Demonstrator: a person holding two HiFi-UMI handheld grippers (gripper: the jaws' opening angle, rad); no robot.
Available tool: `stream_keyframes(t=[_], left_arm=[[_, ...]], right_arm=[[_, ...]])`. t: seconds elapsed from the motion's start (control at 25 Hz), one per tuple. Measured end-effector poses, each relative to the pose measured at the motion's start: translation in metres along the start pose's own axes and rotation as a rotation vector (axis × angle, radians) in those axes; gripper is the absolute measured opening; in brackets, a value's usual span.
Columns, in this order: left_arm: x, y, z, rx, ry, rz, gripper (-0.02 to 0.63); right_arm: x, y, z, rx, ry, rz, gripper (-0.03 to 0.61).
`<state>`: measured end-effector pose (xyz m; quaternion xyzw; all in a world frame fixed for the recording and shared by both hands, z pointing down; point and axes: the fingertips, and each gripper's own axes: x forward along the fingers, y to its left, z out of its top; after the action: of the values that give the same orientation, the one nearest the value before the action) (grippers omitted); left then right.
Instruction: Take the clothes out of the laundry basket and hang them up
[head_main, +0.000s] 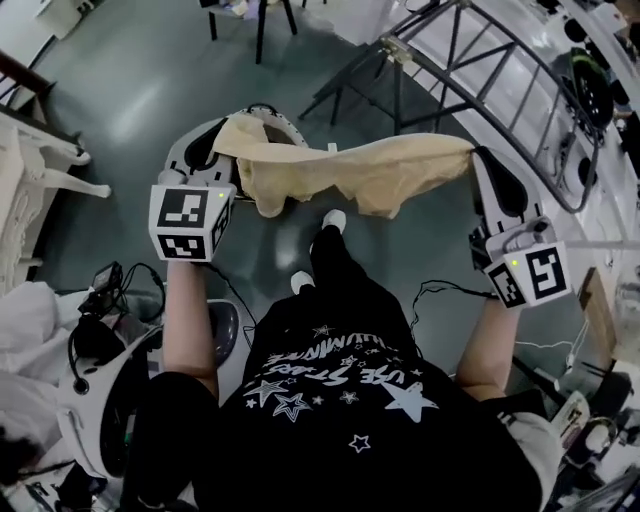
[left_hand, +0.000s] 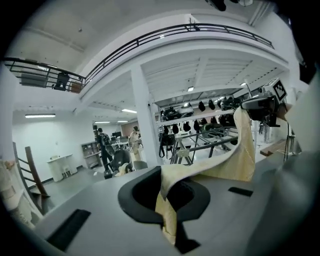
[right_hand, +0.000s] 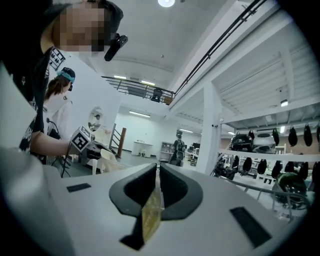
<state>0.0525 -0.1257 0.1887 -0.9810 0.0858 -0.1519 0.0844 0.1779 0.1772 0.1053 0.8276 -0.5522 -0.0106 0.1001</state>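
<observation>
A cream garment (head_main: 350, 172) hangs stretched between my two grippers above the grey floor, in front of the person's legs. My left gripper (head_main: 232, 135) is shut on the garment's left end, which bunches and droops below it. My right gripper (head_main: 478, 158) is shut on the right end. In the left gripper view the cloth (left_hand: 220, 165) runs from the closed jaws of the left gripper (left_hand: 165, 196) up to the right gripper (left_hand: 262, 104). In the right gripper view a thin edge of cloth (right_hand: 152, 215) is pinched in the right gripper (right_hand: 156, 192). The left gripper's marker cube (right_hand: 81, 140) shows at far left.
A metal drying rack (head_main: 500, 80) stands at the upper right, just beyond the right gripper. A white round container (head_main: 100, 400) with cables and white cloth sits at the lower left. White furniture (head_main: 30, 170) is at the left edge, dark chair legs (head_main: 255, 25) at the top.
</observation>
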Motion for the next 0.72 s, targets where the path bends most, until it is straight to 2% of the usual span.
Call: stream_keyframes(t=[0.24,0.36,0.6,0.72], left_arm=[[0.012,-0.047,0.071,0.071,-0.08,-0.066,0.018],[0.035,-0.072,0.102,0.122,-0.092,-0.076,0.02],[0.094,-0.123,0.144,0.159,-0.103,-0.103,0.018],[0.118,-0.14,0.17,0.161,-0.125,-0.065,0.018]], right_arm=[[-0.069,-0.048,0.031,0.019,-0.09,-0.129,0.026],[-0.089,-0.084,0.041,0.016,-0.126,-0.152,0.026],[-0.116,-0.149,0.037,0.003,-0.157,-0.2,0.027],[-0.132,-0.183,0.041,0.01,-0.187,-0.196,0.027]])
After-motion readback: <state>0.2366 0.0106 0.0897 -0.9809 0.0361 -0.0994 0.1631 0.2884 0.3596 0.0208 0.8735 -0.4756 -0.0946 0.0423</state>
